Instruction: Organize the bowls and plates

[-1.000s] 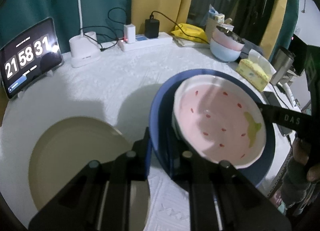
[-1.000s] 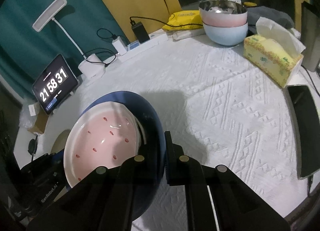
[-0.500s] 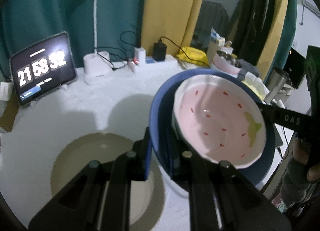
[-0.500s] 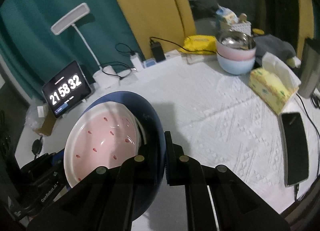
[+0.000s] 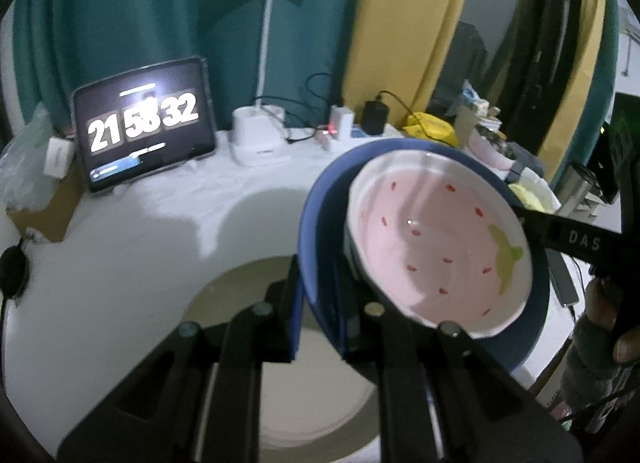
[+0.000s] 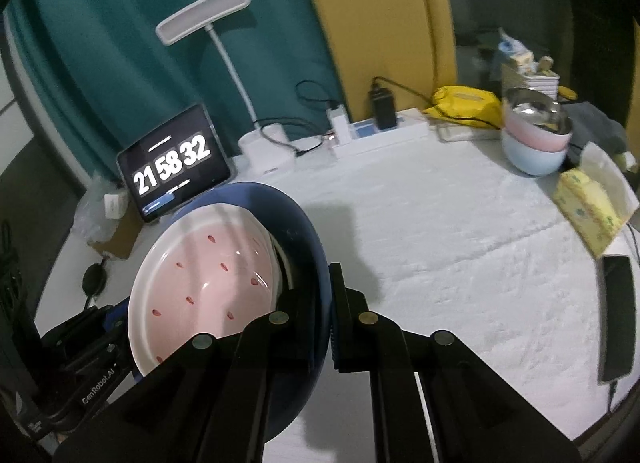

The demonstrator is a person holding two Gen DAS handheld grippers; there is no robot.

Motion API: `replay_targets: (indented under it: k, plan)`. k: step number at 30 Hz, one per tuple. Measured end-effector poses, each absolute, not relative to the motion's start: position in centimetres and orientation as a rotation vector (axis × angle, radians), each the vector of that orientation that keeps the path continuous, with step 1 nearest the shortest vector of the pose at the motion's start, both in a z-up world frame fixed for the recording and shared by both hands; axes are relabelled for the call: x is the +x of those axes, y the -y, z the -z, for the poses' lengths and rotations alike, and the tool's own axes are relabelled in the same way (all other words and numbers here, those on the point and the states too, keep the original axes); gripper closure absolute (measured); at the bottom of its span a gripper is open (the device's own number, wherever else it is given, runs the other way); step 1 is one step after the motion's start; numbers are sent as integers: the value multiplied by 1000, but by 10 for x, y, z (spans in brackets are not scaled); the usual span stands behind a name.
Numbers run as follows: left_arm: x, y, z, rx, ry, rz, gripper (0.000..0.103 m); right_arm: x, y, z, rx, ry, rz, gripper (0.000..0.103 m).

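A: What's nearest?
B: The left gripper (image 5: 320,303), its fingers pinching the near rim of a deep blue round plate (image 5: 320,223). The right gripper (image 6: 330,315) pinches the opposite rim of that plate.
A: And on the plate?
B: A pink ceramic bowl with red flecks and a white rim (image 5: 436,243), tilted inside it. Both hang above the surface (image 6: 460,243).
A: Below?
B: A beige round plate (image 5: 248,303) lies flat near the surface's front edge.
A: Farther back?
B: A steel bowl stacked on pink and pale blue bowls (image 6: 534,135) at the far right edge; a clock tablet (image 5: 144,139) and white desk lamp (image 5: 260,135) along the far edge.
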State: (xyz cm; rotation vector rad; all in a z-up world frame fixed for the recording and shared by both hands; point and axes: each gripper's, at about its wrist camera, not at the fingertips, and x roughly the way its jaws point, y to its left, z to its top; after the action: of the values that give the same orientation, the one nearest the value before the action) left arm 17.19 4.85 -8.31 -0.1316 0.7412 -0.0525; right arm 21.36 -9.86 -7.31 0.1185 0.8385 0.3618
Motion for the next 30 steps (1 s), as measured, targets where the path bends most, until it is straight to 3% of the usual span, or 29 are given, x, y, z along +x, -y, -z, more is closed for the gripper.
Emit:
replay_targets:
  k: [30]
  plan:
    - [151,-116,124,-195,-847,-81,91,223,8,128,67,-997,-463,94]
